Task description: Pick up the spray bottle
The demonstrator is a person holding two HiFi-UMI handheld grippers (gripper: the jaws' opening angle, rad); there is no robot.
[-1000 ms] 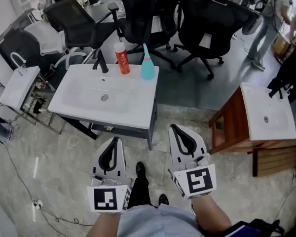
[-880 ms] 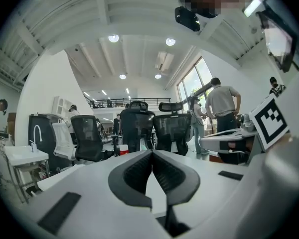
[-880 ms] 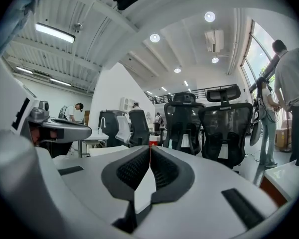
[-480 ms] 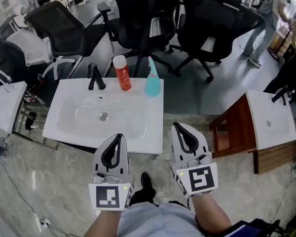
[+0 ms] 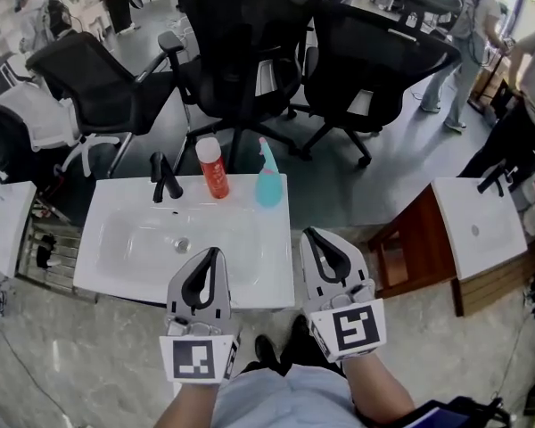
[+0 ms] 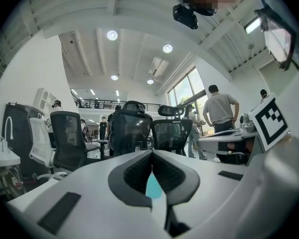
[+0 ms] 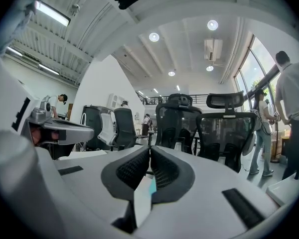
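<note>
Light is bright and even: round ceiling lamps (image 6: 113,35) glow high above the black office chairs (image 6: 131,128), and daylight pours through tall windows (image 6: 188,91) to the right of those chairs. Both gripper views bend outward from the chairs into dark rounded corners, and the jaws nearest the lens are soft. In the sharper head view, the spray bottle (image 5: 267,178) in front of the chairs seems to cast only a faint shadow on the glossy white surface (image 5: 272,248).
</note>
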